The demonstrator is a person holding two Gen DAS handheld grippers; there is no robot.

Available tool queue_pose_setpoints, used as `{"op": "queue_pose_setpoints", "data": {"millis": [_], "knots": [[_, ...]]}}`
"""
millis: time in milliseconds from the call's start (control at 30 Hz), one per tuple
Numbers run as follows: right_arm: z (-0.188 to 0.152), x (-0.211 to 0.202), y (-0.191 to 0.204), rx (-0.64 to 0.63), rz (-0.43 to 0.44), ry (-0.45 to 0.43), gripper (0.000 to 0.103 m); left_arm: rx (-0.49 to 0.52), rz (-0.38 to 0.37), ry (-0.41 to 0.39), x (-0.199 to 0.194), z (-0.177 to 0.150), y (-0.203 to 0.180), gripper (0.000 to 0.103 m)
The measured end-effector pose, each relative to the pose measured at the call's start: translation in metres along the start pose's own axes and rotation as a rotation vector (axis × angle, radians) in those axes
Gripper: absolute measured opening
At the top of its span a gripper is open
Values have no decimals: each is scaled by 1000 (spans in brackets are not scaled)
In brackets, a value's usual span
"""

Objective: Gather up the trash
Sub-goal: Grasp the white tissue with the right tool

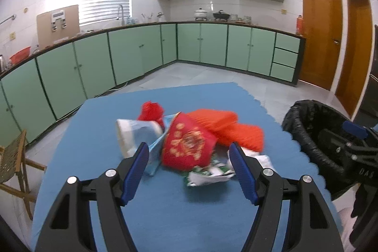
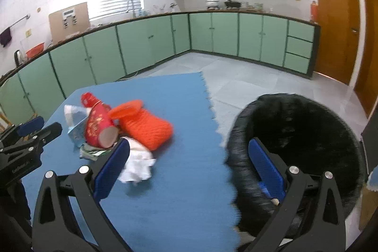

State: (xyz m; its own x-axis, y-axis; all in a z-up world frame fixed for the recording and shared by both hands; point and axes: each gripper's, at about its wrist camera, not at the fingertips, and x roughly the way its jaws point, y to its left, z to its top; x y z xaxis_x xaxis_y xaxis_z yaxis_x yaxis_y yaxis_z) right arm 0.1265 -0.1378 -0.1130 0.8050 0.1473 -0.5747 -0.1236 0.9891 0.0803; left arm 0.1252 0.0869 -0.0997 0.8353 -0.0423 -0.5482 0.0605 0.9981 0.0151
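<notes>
A heap of trash (image 1: 189, 143) lies on the mat (image 1: 165, 204) covering the table, with the lined bin (image 2: 307, 134) standing off its right edge.

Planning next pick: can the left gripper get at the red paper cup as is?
Probably yes. The left gripper is open and aimed at the red paper cup, which lies on top of the pile, nothing between them.

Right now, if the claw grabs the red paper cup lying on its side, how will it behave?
The red cup is probably light and thin-walled, so a firm squeeze would likely crush it. Lying on its side among the other trash, it may roll if nudged.
</notes>
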Motion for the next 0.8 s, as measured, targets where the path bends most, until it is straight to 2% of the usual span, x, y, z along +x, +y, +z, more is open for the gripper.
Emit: {"op": "queue_pose_setpoints", "data": {"millis": [267, 567, 667, 733, 800], "knots": [[-18, 35, 37, -45, 51, 84, 97, -20, 37, 28, 6, -17, 24, 69], [-25, 65, 49, -80, 61, 136, 97, -30, 48, 55, 17, -26, 30, 69], [-26, 74, 53, -89, 75, 159, 90, -33, 47, 62, 20, -27, 31, 69], [-27, 79, 55, -98, 82, 174, 83, -33, 47, 65, 21, -27, 31, 69], [-29, 84, 56, -100, 89, 199, 80, -34, 48, 68, 23, -27, 31, 69]]}}
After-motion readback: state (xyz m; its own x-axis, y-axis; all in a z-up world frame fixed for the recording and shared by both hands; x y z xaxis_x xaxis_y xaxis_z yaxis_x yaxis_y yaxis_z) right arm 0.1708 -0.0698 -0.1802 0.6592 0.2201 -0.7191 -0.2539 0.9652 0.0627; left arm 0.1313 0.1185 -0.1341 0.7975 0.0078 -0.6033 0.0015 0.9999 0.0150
